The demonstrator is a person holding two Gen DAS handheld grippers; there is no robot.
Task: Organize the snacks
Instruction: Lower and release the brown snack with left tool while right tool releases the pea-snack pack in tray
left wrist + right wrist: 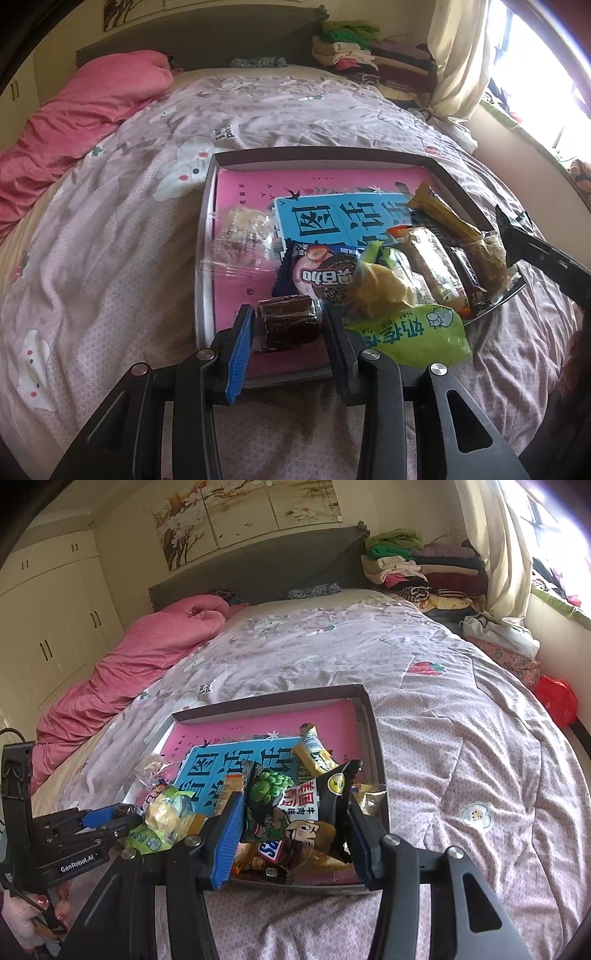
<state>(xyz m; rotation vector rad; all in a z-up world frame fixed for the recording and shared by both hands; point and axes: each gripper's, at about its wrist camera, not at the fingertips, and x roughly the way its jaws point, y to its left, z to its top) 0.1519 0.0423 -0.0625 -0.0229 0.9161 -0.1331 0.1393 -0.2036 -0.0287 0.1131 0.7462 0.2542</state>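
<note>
A shallow box (207, 236) with a pink and blue printed floor lies on the bed and holds several wrapped snacks. My left gripper (289, 314) is shut on a dark brown wrapped cake (288, 332) over the box's near left corner. Beside it lie a round cookie pack (321, 277), a green pack (413, 332) and a yellow bar (443, 210). My right gripper (295, 801) is shut on a black and green pea snack bag (291, 812) above the box's (373, 738) near right part. The left gripper (122, 818) shows at the lower left of the right wrist view.
The box rests on a pale flowered quilt (461, 709). A pink duvet (74, 122) is bunched at the left, folded clothes (406, 565) are stacked by the headboard, and a curtain (498, 554) hangs at the right. A person's hand (22, 915) grips the left handle.
</note>
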